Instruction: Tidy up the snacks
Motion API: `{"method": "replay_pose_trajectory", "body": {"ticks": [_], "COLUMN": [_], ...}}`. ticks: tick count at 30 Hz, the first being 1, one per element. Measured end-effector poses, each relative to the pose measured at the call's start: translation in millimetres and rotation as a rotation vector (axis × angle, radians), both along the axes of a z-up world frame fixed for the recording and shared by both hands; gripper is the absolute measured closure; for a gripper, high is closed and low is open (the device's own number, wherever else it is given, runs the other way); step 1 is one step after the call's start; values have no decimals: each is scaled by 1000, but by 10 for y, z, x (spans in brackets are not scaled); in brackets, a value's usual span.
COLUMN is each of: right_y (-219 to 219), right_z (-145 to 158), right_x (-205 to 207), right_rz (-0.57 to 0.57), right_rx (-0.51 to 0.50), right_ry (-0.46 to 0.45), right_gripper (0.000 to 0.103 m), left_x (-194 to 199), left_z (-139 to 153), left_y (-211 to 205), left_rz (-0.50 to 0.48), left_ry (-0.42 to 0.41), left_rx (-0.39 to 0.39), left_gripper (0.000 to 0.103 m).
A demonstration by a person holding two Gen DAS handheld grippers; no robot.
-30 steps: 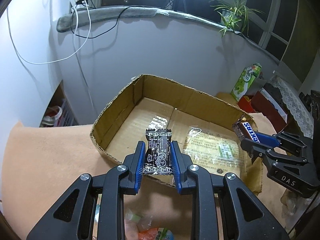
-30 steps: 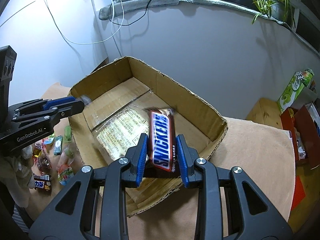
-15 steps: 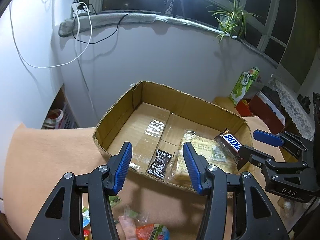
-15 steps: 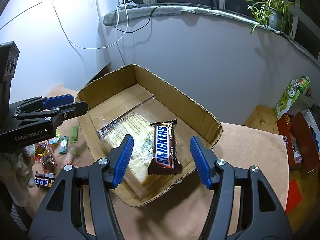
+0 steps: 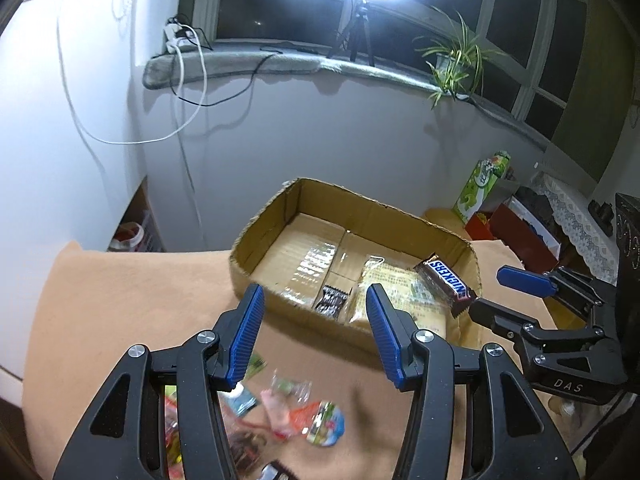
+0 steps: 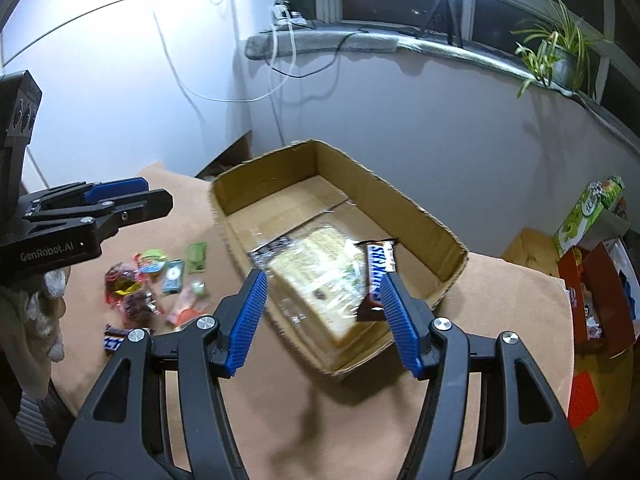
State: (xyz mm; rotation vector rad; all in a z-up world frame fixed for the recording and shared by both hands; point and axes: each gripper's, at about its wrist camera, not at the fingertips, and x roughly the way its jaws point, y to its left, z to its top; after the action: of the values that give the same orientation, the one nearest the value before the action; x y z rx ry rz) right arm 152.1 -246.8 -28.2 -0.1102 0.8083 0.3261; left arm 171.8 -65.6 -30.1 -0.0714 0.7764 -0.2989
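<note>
We see a shallow cardboard box at the centre of the left wrist frame, open at the top, sitting on a tan cloth-covered table. Inside it lie three snacks. A small black packet rests on the box floor close to the near wall, just left of a large clear-wrapped pale slab that fills the lower right part of the box. A Snickers bar lies across the slab's right side, one end poking toward the box's right wall. A strip of shiny tape runs along the floor seam, left of centre.

In the right wrist frame the same box sits at centre, with the slab and the bar toward its lower right, somewhat blurred.

Our left gripper stands moderately wide, nothing between its blue pads; its jaws have just been opening. Our right gripper is likewise parted and empty, its jaws just opened too, framing the near end of the box.

Loose snacks remain scattered on the cloth at the left of the right wrist frame, and at the bottom of the left wrist frame, outside the box.
</note>
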Motion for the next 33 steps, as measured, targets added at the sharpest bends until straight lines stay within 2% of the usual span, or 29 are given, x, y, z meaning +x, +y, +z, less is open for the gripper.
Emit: {"method": "replay_pose_trajectory", "body": {"ticks": [7, 11, 18, 25, 27, 33], "right_y": [255, 405, 592, 736, 778, 915], "right_z": [-31, -140, -402, -634, -702, -880], "right_x": [-227, -321, -380, -380, -375, -290], "right_rz": [75, 115, 153, 180, 187, 213], "right_rx": [-12, -19, -26, -27, -30, -26], "right_ry": [6, 29, 83, 135, 147, 181], "right_gripper": [41, 41, 41, 41, 41, 41], "left_x": [-348, -553, -830, -977, -994, -979], "left_z": [117, 79, -260, -671, -759, -885], "left_y": [284, 452, 688, 644, 600, 485], "left_rz": [31, 44, 40, -23, -50, -102], "left_ry": [-32, -25, 59, 150, 163, 167], "left_rx": [3, 4, 5, 46, 65, 120], "left_gripper": [51, 51, 51, 52, 57, 57]}}
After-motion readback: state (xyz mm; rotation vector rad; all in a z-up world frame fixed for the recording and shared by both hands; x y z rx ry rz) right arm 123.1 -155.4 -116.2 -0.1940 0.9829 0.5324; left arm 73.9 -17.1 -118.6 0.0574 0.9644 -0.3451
